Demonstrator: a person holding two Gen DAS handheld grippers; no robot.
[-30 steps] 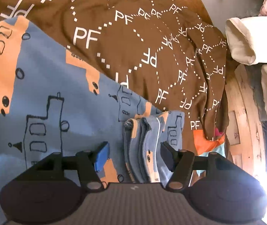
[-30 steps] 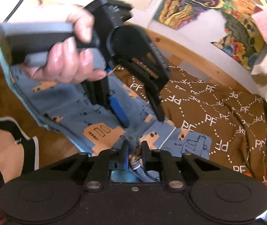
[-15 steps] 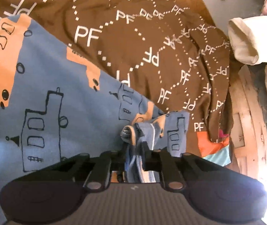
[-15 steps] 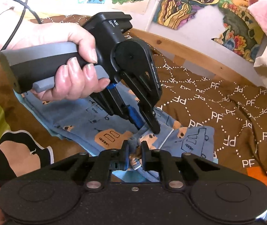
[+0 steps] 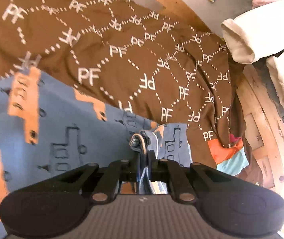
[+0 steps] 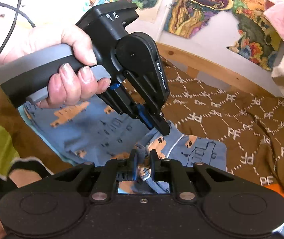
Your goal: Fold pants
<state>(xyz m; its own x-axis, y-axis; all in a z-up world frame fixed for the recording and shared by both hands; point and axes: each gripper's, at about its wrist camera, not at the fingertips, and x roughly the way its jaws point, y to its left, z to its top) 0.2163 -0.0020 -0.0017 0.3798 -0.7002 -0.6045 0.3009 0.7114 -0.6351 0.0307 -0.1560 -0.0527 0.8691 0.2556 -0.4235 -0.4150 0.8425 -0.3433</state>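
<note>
Two grippers hold one bunched corner of the blue pants (image 5: 66, 131), which lie spread on a brown blanket (image 5: 122, 59) over a bed. The left gripper (image 5: 143, 155) has its jaws closing on a gathered fold of the pants' edge, where a pale cord loop sticks out just ahead of the tips; cloth fills the narrow gap between them. The right gripper (image 6: 143, 160) has its jaws closed on a neighbouring bunch of the same edge, with blue fabric pinched between the pads and hanging below.

Seen from the right wrist, a hand (image 6: 62, 63) wraps the grey handle of the left gripper (image 6: 159, 126), fingers squeezing the trigger. That gripper slants down and to the right, its tips meeting the cloth just above the right gripper's tips. The pants run away to the left, flat and wide, printed with orange shapes.

Beyond the pants, the blanket stretches open to the right. A wooden bed frame (image 6: 211, 63) borders it at the back, under bright posters (image 6: 201, 10). Cream clothing (image 5: 245, 37) hangs over the right edge.
</note>
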